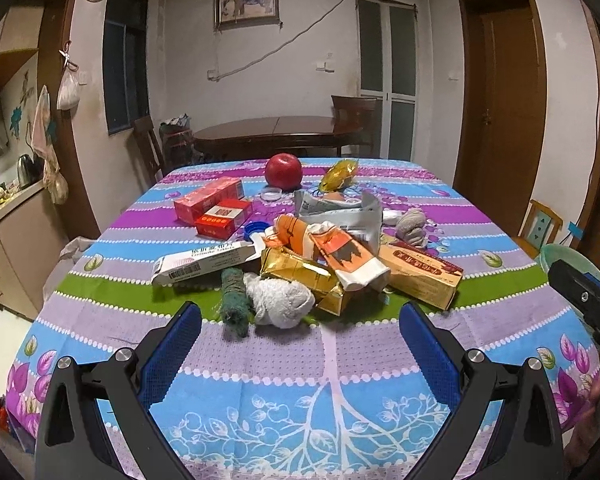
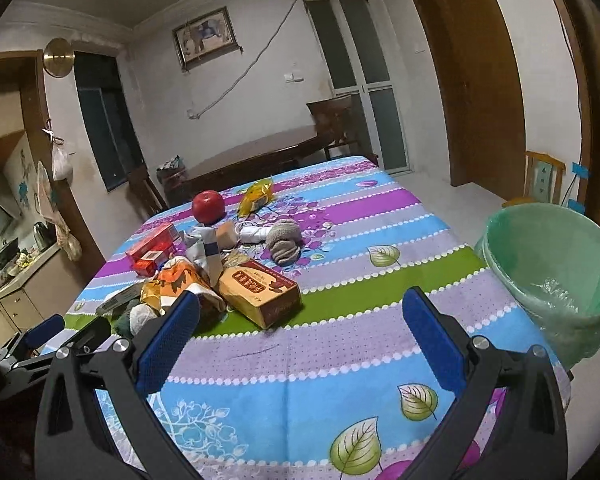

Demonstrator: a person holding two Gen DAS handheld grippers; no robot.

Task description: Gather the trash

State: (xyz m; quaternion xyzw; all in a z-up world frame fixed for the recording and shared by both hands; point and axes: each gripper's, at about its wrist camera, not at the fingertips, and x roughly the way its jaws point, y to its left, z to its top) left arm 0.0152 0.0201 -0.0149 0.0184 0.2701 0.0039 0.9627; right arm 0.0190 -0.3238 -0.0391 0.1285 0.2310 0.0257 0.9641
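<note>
A heap of trash lies mid-table: a gold foil pack (image 1: 300, 276), an orange-and-white wrapper (image 1: 340, 248), a tan carton (image 1: 420, 276) (image 2: 260, 288), a white medicine box (image 1: 204, 260), red boxes (image 1: 212, 206) (image 2: 152, 250) and a silvery wrapper (image 1: 340, 212). A white sock (image 1: 280, 300) and green sock (image 1: 234, 300) lie at its near edge. My left gripper (image 1: 300, 316) is open just short of the socks, holding nothing. My right gripper (image 2: 300, 312) is open over bare cloth right of the carton. A green-lined bin (image 2: 552, 268) stands beside the table's right edge.
A red apple (image 1: 283, 171) (image 2: 208, 207), a yellow snack bag (image 1: 338, 176) (image 2: 256, 197), a white lid (image 1: 271, 194), a blue cap (image 1: 256, 229) and a grey balled sock (image 1: 412, 226) (image 2: 284, 240) sit further back. The striped tablecloth (image 1: 300, 360) covers the table. A dark wooden table (image 1: 276, 130) stands behind.
</note>
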